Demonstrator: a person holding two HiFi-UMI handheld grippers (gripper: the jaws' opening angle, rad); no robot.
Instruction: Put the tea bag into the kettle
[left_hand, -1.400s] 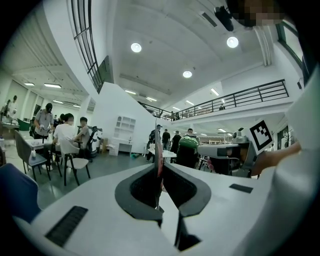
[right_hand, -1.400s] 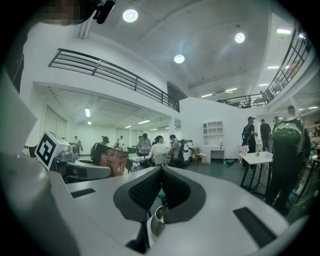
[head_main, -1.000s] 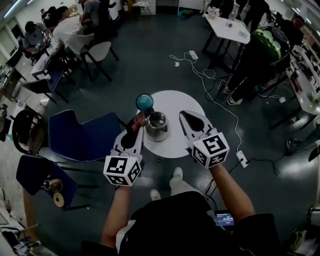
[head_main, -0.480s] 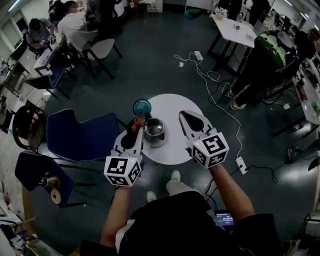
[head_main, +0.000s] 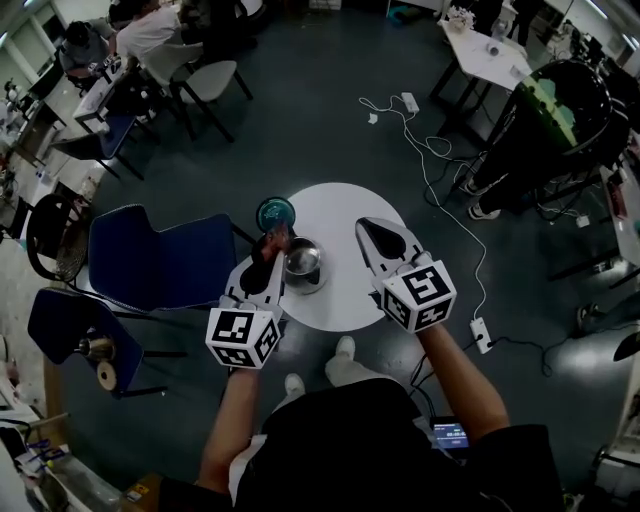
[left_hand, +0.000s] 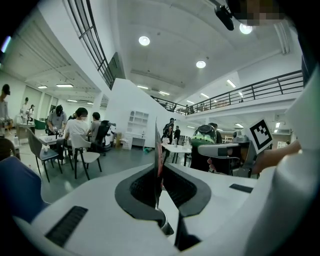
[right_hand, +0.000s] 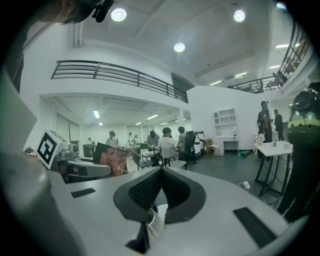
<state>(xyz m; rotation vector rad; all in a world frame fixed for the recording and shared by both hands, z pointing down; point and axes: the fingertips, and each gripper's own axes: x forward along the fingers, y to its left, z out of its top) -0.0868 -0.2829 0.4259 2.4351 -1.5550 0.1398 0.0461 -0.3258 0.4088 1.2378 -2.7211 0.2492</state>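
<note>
Left gripper (left_hand: 159, 167) clamped on tea bag (left_hand: 158, 142): thin flat reddish packet, edge-on, just left of open steel kettle (head_main: 302, 266) on round white table (head_main: 345, 215). Right gripper (head_main: 375, 232), right of kettle, jaws together, empty

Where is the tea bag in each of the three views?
Head view: tea bag centre-left, in the left claw, just left of the kettle.
Left gripper view: tea bag at centre, edge-on between the shut jaws.
Right gripper view: tea bag left of centre, a reddish packet.
Shared landmark: the green-topped black object, at right in every view.
</note>
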